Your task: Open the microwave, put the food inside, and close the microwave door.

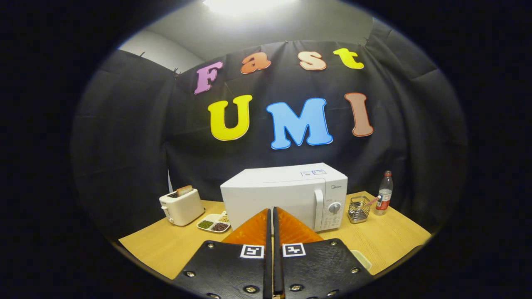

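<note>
A white microwave [286, 195] stands on the wooden table [174, 245] beyond my fingers, its door shut, with a vertical handle [318, 209] and a round dial at its right side. My gripper [271, 211] is shut, fingers pressed together with nothing between them, tips pointing at the lower front of the microwave door from some distance. A pale dish edge [362, 259] peeks out just right of the fingers, mostly hidden; I cannot tell what it holds.
A white toaster [181, 206] with a slice of bread stands left of the microwave. A divided plate of beans [214, 224] lies between them. Right of the microwave are a wire holder [359, 209] and a water bottle [385, 193].
</note>
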`<state>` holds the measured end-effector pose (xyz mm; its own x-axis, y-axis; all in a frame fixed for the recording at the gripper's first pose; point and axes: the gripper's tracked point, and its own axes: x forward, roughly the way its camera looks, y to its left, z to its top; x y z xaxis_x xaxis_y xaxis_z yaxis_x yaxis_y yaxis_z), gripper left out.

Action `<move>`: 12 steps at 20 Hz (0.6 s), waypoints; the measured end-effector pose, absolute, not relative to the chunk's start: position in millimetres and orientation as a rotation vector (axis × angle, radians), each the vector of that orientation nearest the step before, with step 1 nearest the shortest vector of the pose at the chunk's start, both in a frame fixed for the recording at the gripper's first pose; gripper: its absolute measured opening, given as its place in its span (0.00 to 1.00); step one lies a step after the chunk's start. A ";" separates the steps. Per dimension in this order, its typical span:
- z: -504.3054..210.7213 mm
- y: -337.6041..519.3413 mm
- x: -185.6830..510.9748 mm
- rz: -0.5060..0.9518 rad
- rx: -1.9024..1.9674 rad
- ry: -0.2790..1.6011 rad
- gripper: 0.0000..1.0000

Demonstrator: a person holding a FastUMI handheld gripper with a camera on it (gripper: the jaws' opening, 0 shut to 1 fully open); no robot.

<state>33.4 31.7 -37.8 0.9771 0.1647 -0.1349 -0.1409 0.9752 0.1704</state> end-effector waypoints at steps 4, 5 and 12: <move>-17.7 32.4 11.1 0.095 0.111 0.055 0.02; -14.7 37.7 6.0 0.103 0.088 0.041 0.02; -3.9 29.7 -22.0 0.107 0.044 -0.010 0.01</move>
